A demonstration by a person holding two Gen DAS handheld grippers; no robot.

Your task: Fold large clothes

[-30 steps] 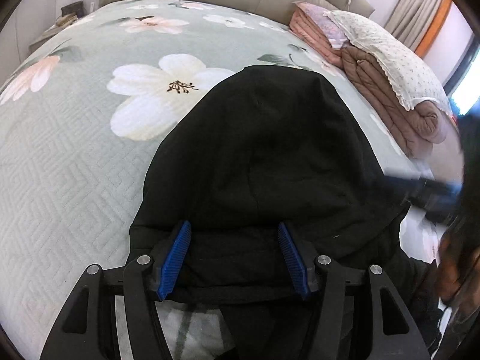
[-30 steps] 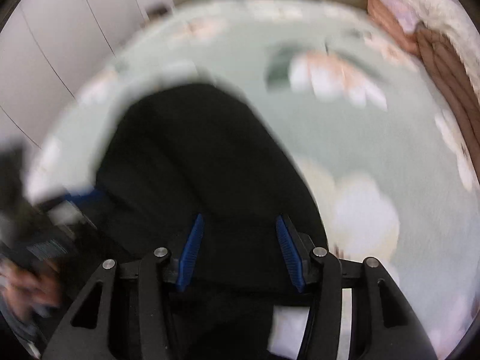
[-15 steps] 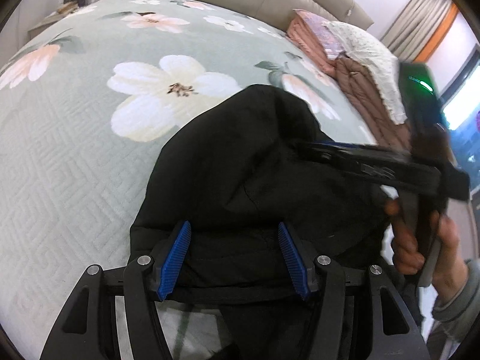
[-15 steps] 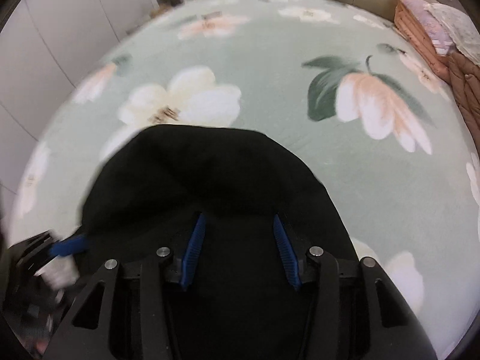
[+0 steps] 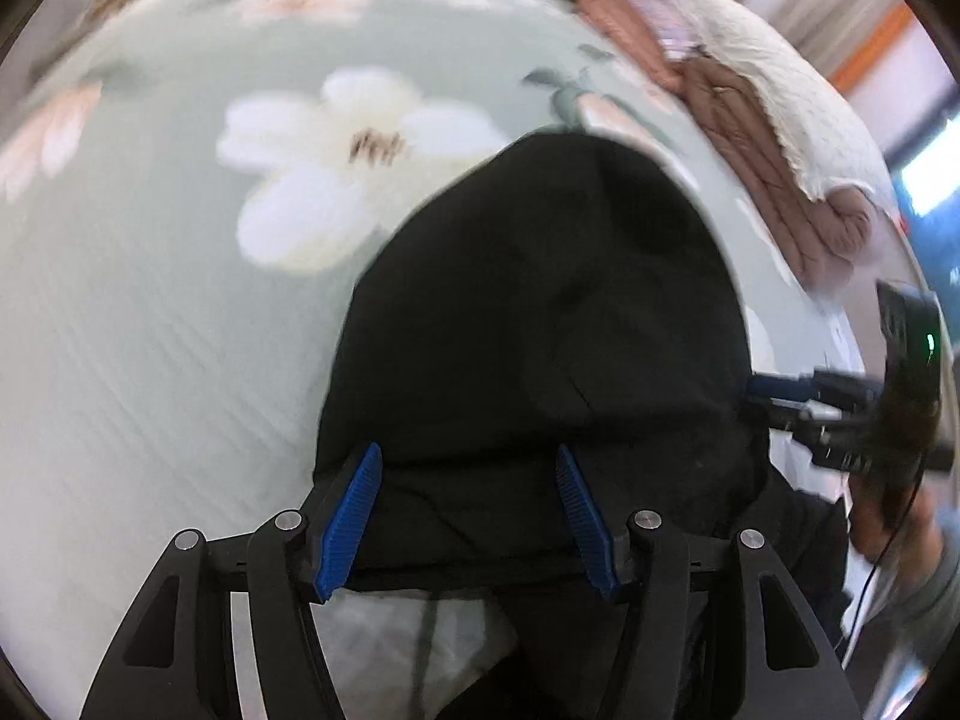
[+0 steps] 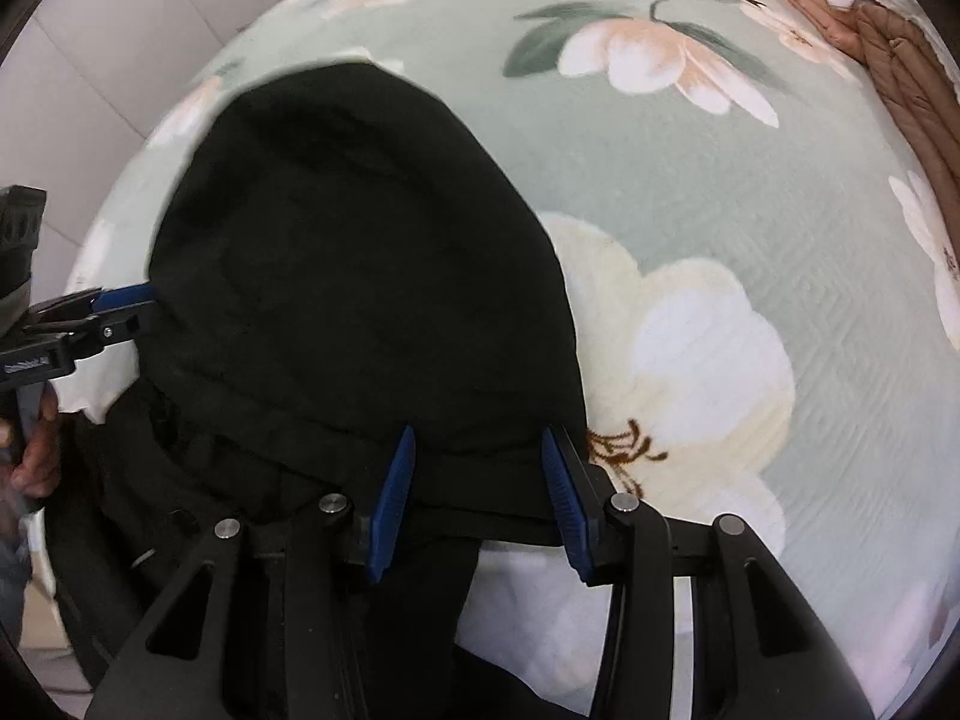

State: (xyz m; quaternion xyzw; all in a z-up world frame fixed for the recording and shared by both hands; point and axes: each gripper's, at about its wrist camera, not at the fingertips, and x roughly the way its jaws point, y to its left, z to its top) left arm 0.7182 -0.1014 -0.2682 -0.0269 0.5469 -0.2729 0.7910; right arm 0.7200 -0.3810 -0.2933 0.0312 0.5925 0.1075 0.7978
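Your right gripper (image 6: pixel 477 480) has dropped to the matte black garment (image 6: pixel 360 276), jaws just closing around its hem; your left gripper (image 5: pixel 468 498) straddles it, spread.

A black hooded garment (image 6: pixel 360 276) lies on a pale green bedspread (image 6: pixel 780 192) printed with large white and peach flowers. The rounded hood spreads away from the camera; the rest of the garment trails off the near edge of the bed. The right gripper (image 6: pixel 477 480), blue-padded, has just been closing, its jaws straddling a folded band of black cloth at the base of the hood. At far left, the left gripper (image 6: pixel 129 306), held by a hand (image 6: pixel 36 456), meets the hood's opposite edge; its grip cannot be told. Folded brown and pink quilts (image 6: pixel 900 60) lie at upper right, white cupboard doors (image 6: pixel 90 30) at upper left.
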